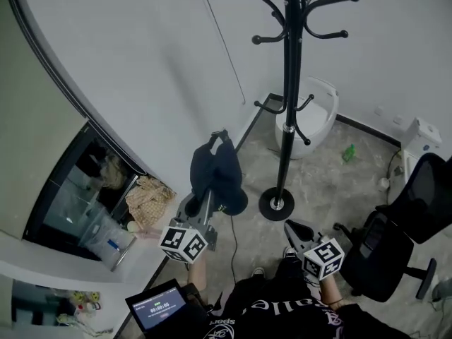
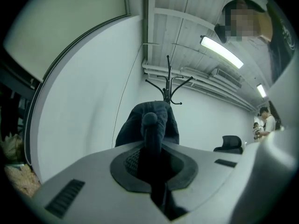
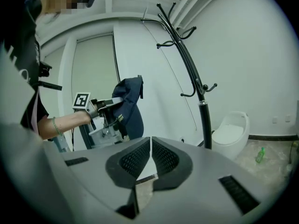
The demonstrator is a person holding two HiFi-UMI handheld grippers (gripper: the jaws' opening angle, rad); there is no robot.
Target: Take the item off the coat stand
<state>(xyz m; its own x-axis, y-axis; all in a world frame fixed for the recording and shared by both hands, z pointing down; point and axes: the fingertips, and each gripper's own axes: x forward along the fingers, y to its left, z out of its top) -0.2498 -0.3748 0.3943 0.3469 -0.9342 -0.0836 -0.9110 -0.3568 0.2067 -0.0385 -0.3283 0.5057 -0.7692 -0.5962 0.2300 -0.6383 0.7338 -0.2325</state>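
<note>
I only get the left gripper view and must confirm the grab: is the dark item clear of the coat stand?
Observer: Yes, the head view shows the dark blue item held in the left gripper, apart from the coat stand.
Operator: The other gripper?
Observer: The right gripper is shut, nothing between its jaws.
Operator: Floor near the stand?
Observer: A white container stands behind its base.

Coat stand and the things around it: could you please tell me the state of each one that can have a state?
Coat stand: upright, hooks in view bare.
Dark blue cap: off the stand, hanging from the left gripper.
Left gripper: shut on the cap.
Right gripper: shut, nothing between its jaws.
Office chair: upright, unoccupied.
Small screen: lit.
</note>
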